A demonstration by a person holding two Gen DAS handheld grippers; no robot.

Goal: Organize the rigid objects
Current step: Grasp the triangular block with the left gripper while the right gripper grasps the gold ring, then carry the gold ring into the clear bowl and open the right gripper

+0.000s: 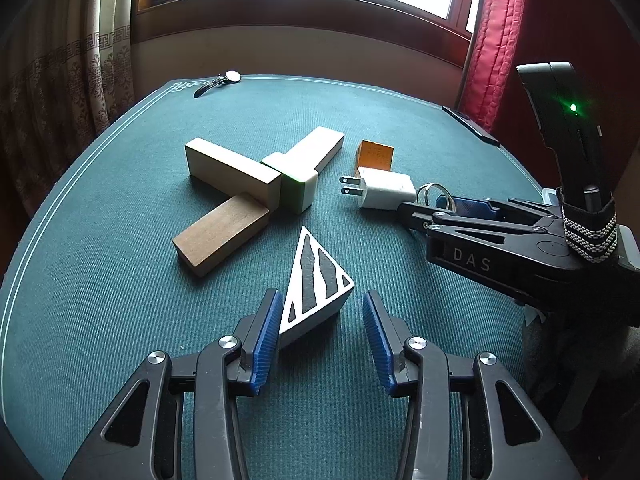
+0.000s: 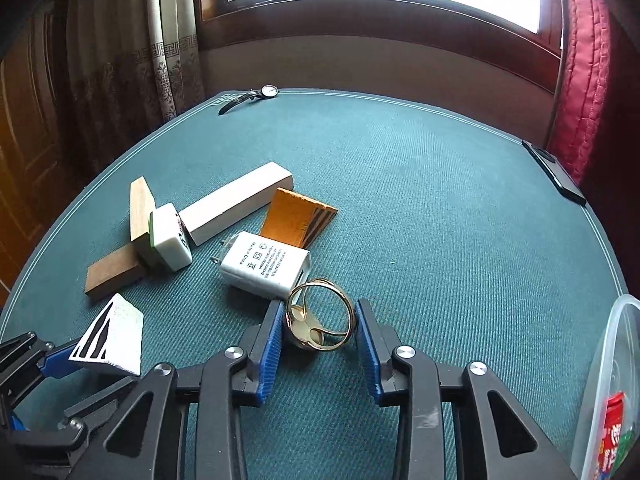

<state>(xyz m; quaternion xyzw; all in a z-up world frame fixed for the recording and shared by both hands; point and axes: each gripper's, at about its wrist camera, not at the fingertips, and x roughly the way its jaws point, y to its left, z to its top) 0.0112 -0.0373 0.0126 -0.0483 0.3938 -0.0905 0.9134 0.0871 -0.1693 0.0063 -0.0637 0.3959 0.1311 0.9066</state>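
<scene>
The right gripper (image 2: pixel 316 326) pinches the gold ring (image 2: pixel 324 316) at lower centre, beside the white charger (image 2: pixel 266 266). The left gripper (image 1: pixel 320 328) stands narrow around the triangular block (image 1: pixel 316 284) (touching one pad only). Next: lift the ring toward the plastic container (image 2: pixel 612 380).

**Rigid objects on the green desk: condition and position**

A pale wooden block (image 1: pixel 232 172), long and lying flat, abuts a white mahjong tile with a green back (image 1: pixel 298 188), which stands on edge. A second pale block (image 1: pixel 316 148) extends away behind the tile. A dark brown wooden block (image 1: pixel 220 234) lies flat, its far end against the first block. A white triangular wedge with black stripes (image 1: pixel 316 284) sits nearest, tilted. A white two-prong charger (image 2: pixel 266 266) lies on its side, with an orange block (image 2: pixel 294 218) just behind it. A gold ring (image 2: pixel 320 316) stands upright just beside the charger.
</scene>
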